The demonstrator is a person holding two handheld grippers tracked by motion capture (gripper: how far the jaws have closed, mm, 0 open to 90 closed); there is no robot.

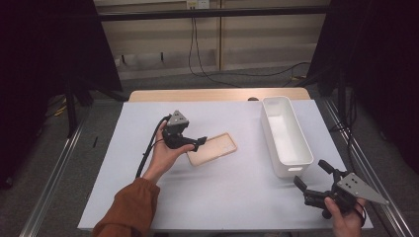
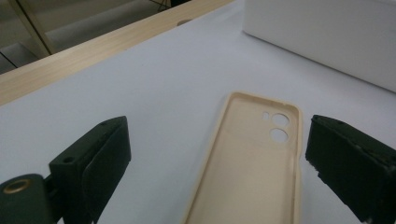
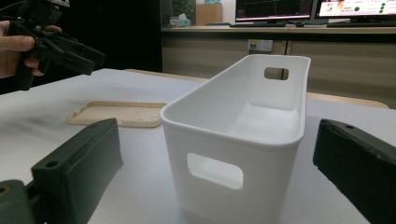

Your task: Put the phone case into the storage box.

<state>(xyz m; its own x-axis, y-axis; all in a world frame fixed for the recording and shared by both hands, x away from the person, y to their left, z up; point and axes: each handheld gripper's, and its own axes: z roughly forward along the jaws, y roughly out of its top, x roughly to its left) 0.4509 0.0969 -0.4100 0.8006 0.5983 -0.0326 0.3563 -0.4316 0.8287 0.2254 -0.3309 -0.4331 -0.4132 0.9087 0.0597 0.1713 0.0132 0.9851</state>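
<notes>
The beige soft phone case (image 2: 252, 172) lies between your wide-open left tongs (image 2: 212, 163); lower squarely, close on its long edges.

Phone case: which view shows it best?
Left gripper view: the phone case lies close between the open tongs, camera cutouts clear. High view shows it whole but small; right gripper view shows it edge-on.
</notes>
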